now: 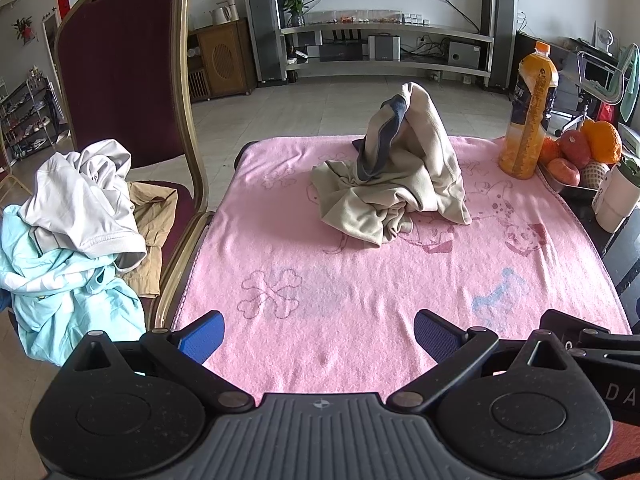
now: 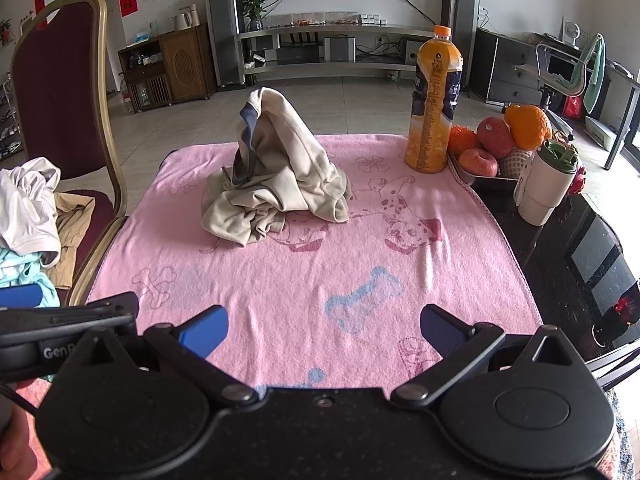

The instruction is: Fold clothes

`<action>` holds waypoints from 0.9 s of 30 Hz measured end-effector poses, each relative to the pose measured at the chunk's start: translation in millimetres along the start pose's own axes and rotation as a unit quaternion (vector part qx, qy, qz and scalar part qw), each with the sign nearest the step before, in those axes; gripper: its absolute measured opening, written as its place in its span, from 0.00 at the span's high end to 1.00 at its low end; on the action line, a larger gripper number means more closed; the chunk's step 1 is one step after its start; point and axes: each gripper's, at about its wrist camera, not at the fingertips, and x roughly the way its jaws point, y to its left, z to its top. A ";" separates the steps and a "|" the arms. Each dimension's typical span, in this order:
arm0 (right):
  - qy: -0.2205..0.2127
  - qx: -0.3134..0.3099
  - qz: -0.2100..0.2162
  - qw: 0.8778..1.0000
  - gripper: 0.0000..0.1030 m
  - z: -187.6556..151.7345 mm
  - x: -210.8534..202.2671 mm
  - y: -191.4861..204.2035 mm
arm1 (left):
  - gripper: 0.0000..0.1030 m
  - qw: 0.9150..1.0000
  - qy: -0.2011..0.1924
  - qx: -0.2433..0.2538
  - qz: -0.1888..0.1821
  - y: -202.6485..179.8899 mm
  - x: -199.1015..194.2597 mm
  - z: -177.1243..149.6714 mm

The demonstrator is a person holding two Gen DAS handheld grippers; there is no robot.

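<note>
Right wrist view: fruit tray (image 2: 476, 179) holds apples (image 2: 494, 137); both grippers (image 2: 324, 330) gape, empty.

Daylit indoor scene, evenly bright, recorded through two fisheye lenses.

Soft daylight enters from about 3 o'clock, laying a pale bright band across the pink towel (image 1: 360, 272) towards its 2 o'clock corner and casting only a faint, diffuse shadow at the 8 o'clock foot of the crumpled beige garment (image 1: 392, 176). The white rear wall is near overexposure, and the orange juice bottle (image 2: 434, 100) glows translucent. The black tabletop (image 2: 580, 256) carries pale rectangular reflections. Focus is sharp from foreground to wall, without motion blur. Barrel distortion bows the chair back (image 1: 120, 60) and TV shelf; dark vignetting fills the upper corners at 10 and 2 o'clock.
</note>
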 end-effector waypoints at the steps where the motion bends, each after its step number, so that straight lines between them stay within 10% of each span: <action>1: 0.001 0.000 0.000 1.000 0.00 0.0 0.8 0.2 | 0.02 1.000 0.003 -0.002 -0.001 0.3 1.2 0.0; 13: -0.032 -0.001 0.028 0.999 0.00 22.0 7.7 -2.2 | 0.01 0.997 0.054 -0.048 -0.017 28.7 31.4 10.8; 27: -0.095 0.067 0.098 0.988 0.00 105.0 41.5 -9.8 | 0.01 0.996 0.017 -0.081 -0.024 47.8 77.9 92.7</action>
